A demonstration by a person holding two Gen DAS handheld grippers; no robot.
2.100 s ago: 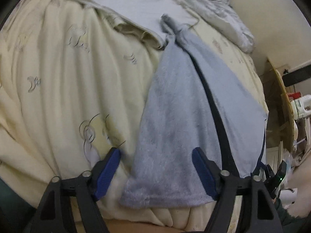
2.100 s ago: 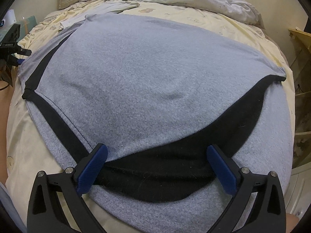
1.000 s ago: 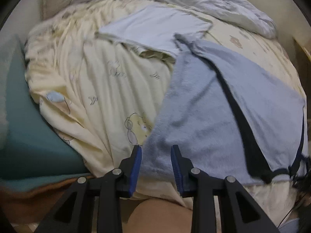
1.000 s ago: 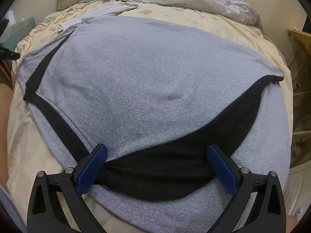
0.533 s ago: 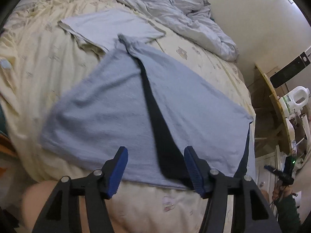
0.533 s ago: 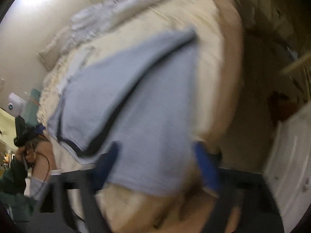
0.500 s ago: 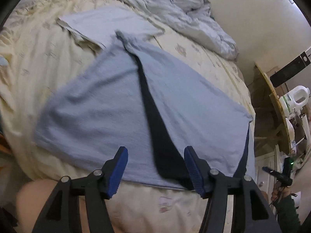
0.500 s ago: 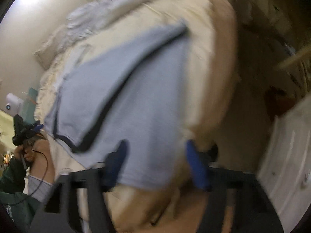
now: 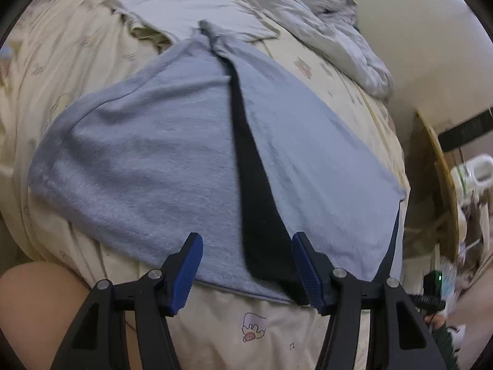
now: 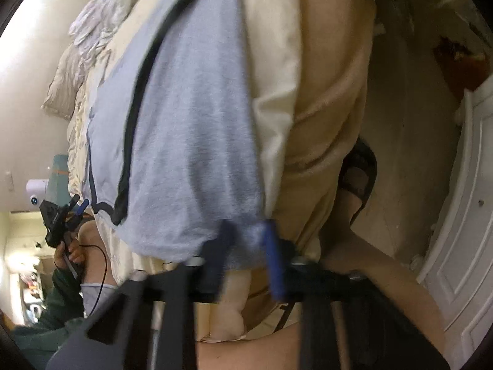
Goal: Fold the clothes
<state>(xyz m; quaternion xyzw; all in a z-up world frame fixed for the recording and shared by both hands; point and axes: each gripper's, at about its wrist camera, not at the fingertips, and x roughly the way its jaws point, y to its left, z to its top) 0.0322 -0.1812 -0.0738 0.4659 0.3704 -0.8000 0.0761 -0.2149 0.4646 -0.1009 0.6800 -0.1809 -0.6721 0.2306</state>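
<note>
A grey garment (image 9: 160,166) with black trim lies spread flat on the bed (image 9: 77,49), over a cream sheet with small cartoon prints. A black band (image 9: 255,185) runs down its middle toward the near edge. The left gripper (image 9: 247,266) hangs just above that near hem, its blue pads apart, with the end of the band and the grey cloth showing between them; the pads press on nothing. The right gripper (image 10: 248,246) is at the garment's corner by the side of the bed (this view is blurred), and its jaws are closing with grey cloth (image 10: 197,129) between them. Whether the pads already pinch it, I cannot tell. A rumpled grey quilt (image 9: 323,24) lies at the far end of the bed.
</note>
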